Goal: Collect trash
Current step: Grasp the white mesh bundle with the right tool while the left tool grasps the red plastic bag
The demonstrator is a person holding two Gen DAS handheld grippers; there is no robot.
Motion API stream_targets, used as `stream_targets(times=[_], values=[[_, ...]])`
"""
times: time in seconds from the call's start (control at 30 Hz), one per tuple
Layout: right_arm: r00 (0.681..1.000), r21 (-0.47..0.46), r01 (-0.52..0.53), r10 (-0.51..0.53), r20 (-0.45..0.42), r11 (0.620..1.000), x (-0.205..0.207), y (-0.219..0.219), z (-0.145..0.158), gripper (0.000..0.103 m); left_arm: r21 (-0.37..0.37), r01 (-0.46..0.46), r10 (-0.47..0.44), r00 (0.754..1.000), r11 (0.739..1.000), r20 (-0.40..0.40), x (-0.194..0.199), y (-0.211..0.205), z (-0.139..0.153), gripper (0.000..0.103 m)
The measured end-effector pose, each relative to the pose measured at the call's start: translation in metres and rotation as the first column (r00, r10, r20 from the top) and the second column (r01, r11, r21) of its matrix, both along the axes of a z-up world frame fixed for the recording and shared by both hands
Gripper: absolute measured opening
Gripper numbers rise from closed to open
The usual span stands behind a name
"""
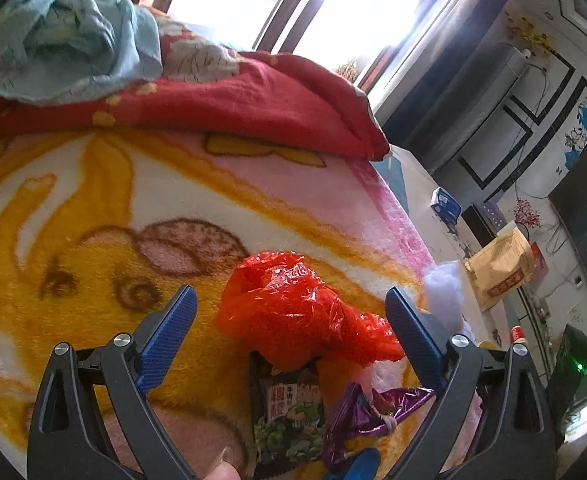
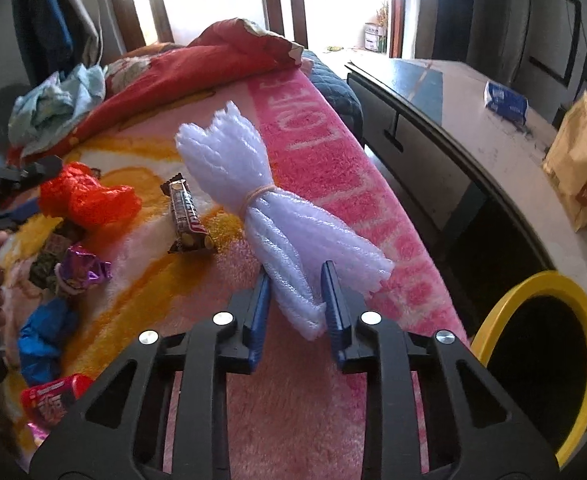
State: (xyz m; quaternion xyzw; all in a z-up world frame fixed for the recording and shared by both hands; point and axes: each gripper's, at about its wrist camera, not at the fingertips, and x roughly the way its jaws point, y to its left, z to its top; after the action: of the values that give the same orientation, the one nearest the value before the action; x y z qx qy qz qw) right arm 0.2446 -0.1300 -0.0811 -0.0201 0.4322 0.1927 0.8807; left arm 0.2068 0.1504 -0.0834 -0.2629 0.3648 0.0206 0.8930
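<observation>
My left gripper (image 1: 289, 304) is open, its jaws spread on either side of a crumpled red plastic bag (image 1: 293, 308) on the blanket. A dark snack packet (image 1: 289, 416) and a purple foil wrapper (image 1: 357, 412) lie just below it. My right gripper (image 2: 295, 280) is shut on the near end of a white foam-net bundle (image 2: 249, 184) tied with a rubber band. In the right wrist view the red bag (image 2: 85, 196), a brown candy bar wrapper (image 2: 187, 220), the purple wrapper (image 2: 83, 270), a blue wrapper (image 2: 41, 340) and a red packet (image 2: 49, 398) lie scattered on the blanket.
A yellow-rimmed bin (image 2: 533, 360) stands on the floor at the right, beside the bed edge. A white table (image 2: 473, 92) holds a blue box (image 2: 505, 102) and a tan paper bag (image 2: 581, 160). A red quilt (image 1: 213, 96) and light blue cloth (image 1: 69, 40) lie at the far end.
</observation>
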Motion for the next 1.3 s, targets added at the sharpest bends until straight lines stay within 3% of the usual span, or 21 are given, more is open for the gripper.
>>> stream_targets(times=[0.17,0.23,0.43,0.53,1.0,1.3], values=[[0.999,0.07,0.025,-0.023,-0.024,0.997,-0.008,-0.008,0.002,0.016,-0.009,0.01,-0.01,1.0,1.0,-0.015,0.003,-0.004,-0.005,0.077],[0.999,0.095,0.027,-0.024,-0.033,0.995,-0.013,-0.01,0.003,0.015,-0.003,0.019,-0.019,1.0,1.0,-0.017,0.003,-0.007,-0.006,0.064],[0.999,0.131,0.016,-0.011,-0.039,0.991,-0.026,-0.011,0.006,0.012,0.019,0.047,-0.046,0.999,0.999,-0.005,0.001,-0.015,-0.001,0.042],[0.999,0.144,0.009,-0.004,-0.037,0.99,-0.031,-0.01,0.008,0.012,0.039,0.061,-0.061,0.998,0.997,0.014,-0.002,-0.022,0.007,0.035],[1.0,0.216,0.0,0.001,-0.005,0.976,-0.055,-0.021,0.029,0.011,0.102,0.088,-0.103,0.983,0.991,0.154,-0.03,-0.053,0.06,0.032],[1.0,0.227,0.013,-0.018,0.022,0.974,-0.069,-0.036,0.041,0.011,0.147,0.136,-0.164,0.966,0.98,0.201,-0.042,-0.079,0.083,0.032]])
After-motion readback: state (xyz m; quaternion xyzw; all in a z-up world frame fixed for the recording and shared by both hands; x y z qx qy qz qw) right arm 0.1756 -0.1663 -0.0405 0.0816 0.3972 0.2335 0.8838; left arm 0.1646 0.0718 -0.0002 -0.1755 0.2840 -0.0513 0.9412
